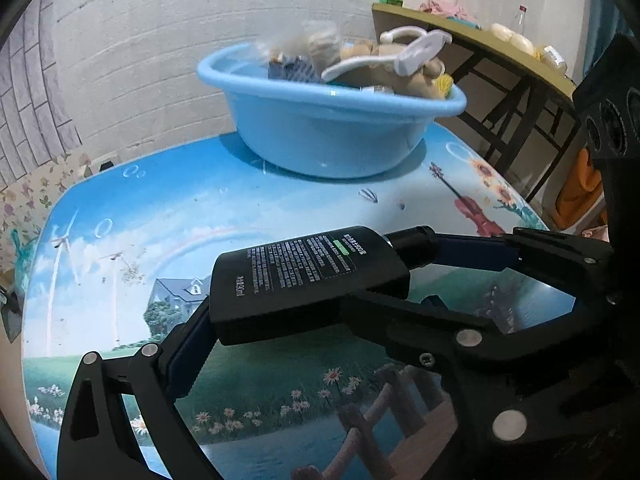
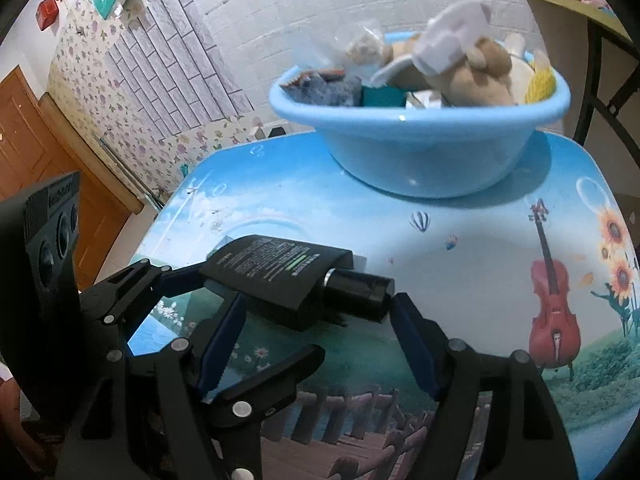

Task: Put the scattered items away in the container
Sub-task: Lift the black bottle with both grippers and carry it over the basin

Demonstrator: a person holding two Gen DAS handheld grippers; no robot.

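Observation:
A flat black bottle (image 1: 308,276) with white print and a round black cap lies sideways, lifted a little above the table. My left gripper (image 1: 316,280) is shut on it, one finger at its base, the other at the cap. In the right wrist view the bottle (image 2: 280,276) sits between my right gripper's (image 2: 316,312) open blue-padded fingers (image 2: 222,340), which reach the bottle's side and cap end. A light blue basin (image 1: 332,136) stands at the table's far side, heaped with plush toys, a white hanger and bags; it also shows in the right wrist view (image 2: 424,156).
The table (image 1: 192,208) has a glossy picture top with sky, meadow and a red violin (image 2: 554,316). A brick-pattern wall is behind. A cluttered wooden side table (image 1: 492,56) stands to the right of the basin. A brown door (image 2: 36,176) is at left.

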